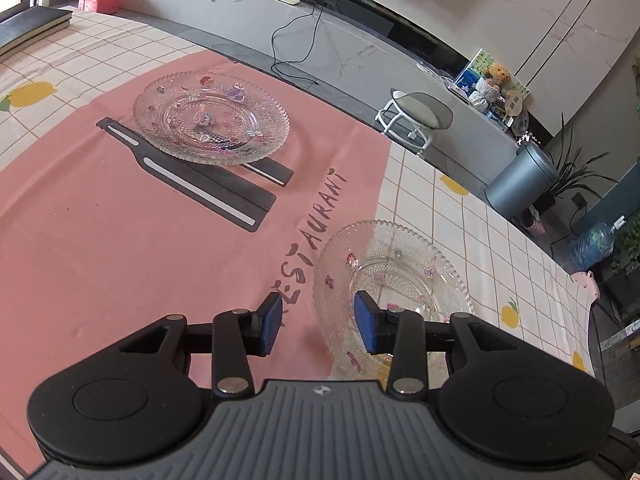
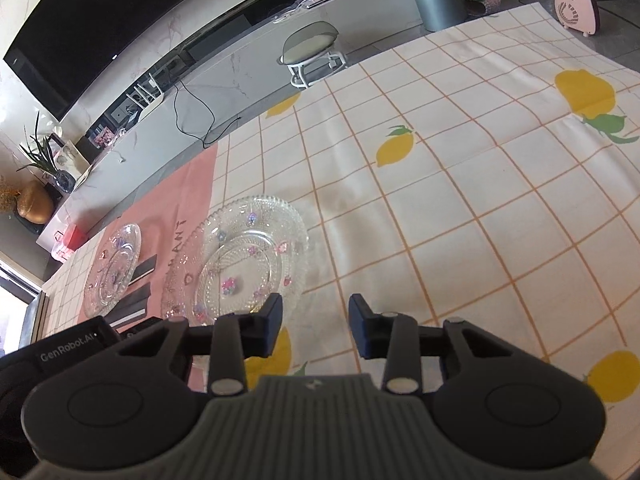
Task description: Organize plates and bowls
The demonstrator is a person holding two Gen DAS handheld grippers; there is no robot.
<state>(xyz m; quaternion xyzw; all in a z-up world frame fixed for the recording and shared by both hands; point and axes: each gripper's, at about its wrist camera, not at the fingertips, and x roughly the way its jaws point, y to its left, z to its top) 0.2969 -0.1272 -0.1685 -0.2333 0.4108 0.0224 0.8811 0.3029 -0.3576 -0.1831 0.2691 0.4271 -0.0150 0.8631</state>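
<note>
Reaching: left hand-held gripper (image 1: 316, 322) spread, empty, beside near glass plate (image 1: 390, 280).
Right hand-held gripper (image 2: 316, 326): spread, empty.
Risk: thin, slippery rim may slip, plate chips.

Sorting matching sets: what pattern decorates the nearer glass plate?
Small pink and purple flowers and hearts on beaded clear glass plate; right wrist view.

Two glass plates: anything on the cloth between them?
No object. Between the far plate and the near plate lies only pink cloth with printed lettering and black shapes; left wrist view.
</note>
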